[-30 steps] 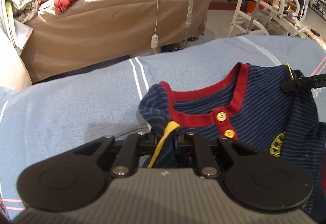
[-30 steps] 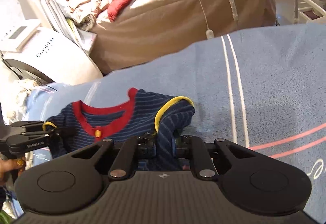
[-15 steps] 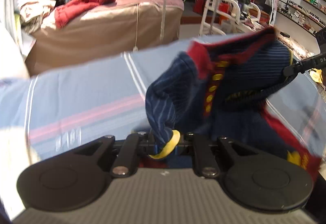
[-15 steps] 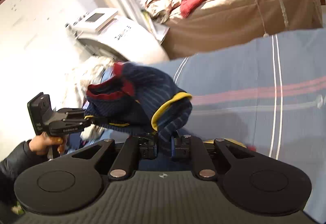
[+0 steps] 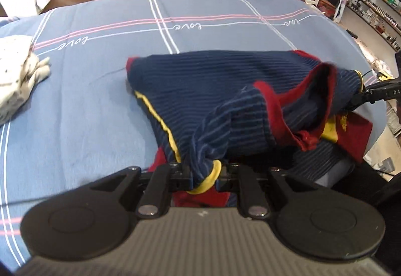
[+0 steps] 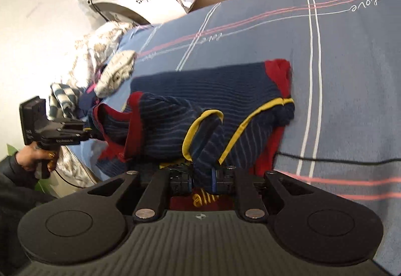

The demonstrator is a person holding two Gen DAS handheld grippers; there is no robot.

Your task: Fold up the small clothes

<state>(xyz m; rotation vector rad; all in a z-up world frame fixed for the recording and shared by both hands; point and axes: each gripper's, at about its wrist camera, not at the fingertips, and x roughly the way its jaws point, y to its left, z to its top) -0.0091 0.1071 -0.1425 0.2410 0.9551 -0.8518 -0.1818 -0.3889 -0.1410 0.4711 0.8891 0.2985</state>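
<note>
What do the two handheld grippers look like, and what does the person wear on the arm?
Both the left gripper and right gripper are matte black, with ribbed grey bodies, two round discs and silver pivot pins. White lettering marks the side. The sleeve is dark.

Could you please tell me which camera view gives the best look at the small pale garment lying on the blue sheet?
The right wrist view shows the pale garment whole, bunched on the blue sheet beyond the navy striped shirt. The left wrist view catches it only at the picture's left edge, partly cut off.
</note>
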